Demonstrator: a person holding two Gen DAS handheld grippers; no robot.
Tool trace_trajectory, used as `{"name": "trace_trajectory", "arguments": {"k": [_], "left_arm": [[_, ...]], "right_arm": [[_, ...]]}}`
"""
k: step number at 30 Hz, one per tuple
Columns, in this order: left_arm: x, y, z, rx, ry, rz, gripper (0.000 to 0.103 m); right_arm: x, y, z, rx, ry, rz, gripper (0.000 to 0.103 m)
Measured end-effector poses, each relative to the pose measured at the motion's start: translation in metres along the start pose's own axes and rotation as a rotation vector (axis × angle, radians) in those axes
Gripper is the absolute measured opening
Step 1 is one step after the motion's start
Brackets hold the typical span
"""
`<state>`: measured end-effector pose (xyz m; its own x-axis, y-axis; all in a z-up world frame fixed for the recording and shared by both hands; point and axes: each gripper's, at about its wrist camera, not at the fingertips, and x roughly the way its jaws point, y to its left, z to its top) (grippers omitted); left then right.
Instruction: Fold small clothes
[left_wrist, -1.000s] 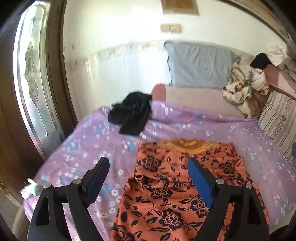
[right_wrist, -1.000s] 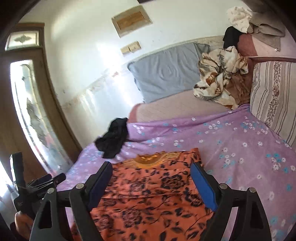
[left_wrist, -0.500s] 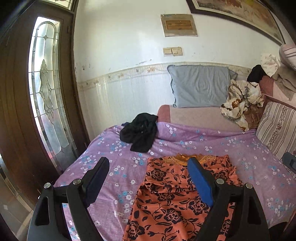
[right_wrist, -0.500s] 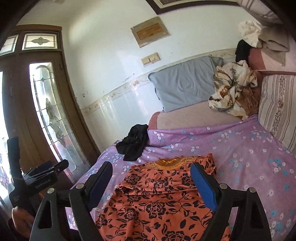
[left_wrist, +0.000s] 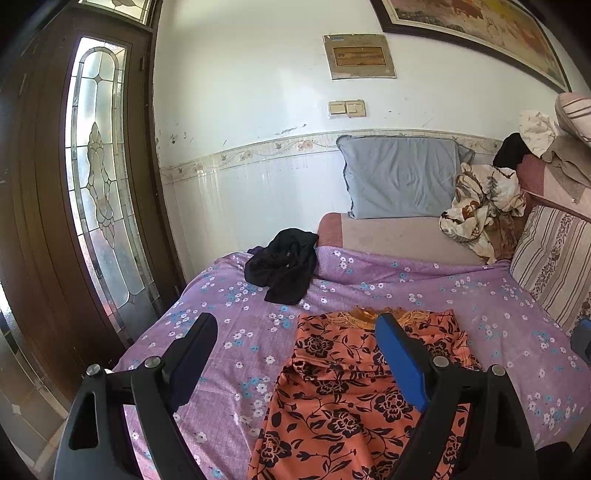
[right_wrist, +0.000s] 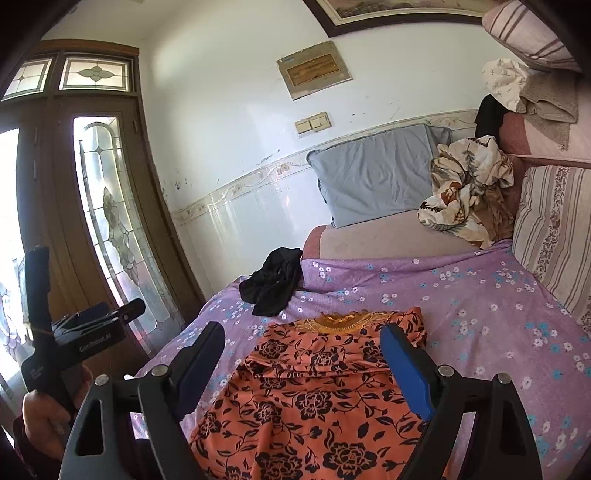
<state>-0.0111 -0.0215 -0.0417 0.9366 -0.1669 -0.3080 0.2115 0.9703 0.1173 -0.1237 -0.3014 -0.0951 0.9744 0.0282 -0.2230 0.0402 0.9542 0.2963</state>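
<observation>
An orange garment with black flowers (left_wrist: 354, 391) lies on the purple flowered bedsheet (left_wrist: 229, 325), its gold-trimmed neckline at the far end. It also shows in the right wrist view (right_wrist: 317, 391). A crumpled black garment (left_wrist: 286, 266) lies at the far left of the bed, also in the right wrist view (right_wrist: 273, 284). My left gripper (left_wrist: 295, 350) is open and empty, held above the orange garment's left side. My right gripper (right_wrist: 303, 354) is open and empty above the same garment. The left gripper's body shows at the left of the right wrist view (right_wrist: 74, 343).
A grey pillow (left_wrist: 399, 177) leans on the wall behind a pink mattress. A patterned bundle of cloth (left_wrist: 480, 210) and a striped cushion (left_wrist: 554, 258) sit at the right. A wooden door with leaded glass (left_wrist: 96, 177) stands left of the bed.
Both grippers have risen and drawn back from the orange garment, so more wall and door show. Both stay open and empty. The garment has not moved.
</observation>
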Motion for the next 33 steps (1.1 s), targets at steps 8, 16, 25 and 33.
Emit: {"name": "trace_trajectory", "arguments": {"k": [8,16,25,33], "left_arm": [[0.002,0.004,-0.005,-0.011,0.014,0.011,0.088],[0.018,0.006,-0.014,-0.016,0.055,0.021,0.088],[0.036,0.005,-0.023,-0.020,0.089,0.029,0.088],[0.047,0.007,-0.025,-0.024,0.106,0.029,0.088]], "right_arm": [[0.001,0.006,-0.006,-0.006,0.012,0.015,0.089],[0.018,0.005,-0.019,0.001,0.063,0.019,0.089],[0.037,0.000,-0.029,0.015,0.102,0.022,0.089],[0.050,0.001,-0.034,0.011,0.124,0.027,0.088]]}}
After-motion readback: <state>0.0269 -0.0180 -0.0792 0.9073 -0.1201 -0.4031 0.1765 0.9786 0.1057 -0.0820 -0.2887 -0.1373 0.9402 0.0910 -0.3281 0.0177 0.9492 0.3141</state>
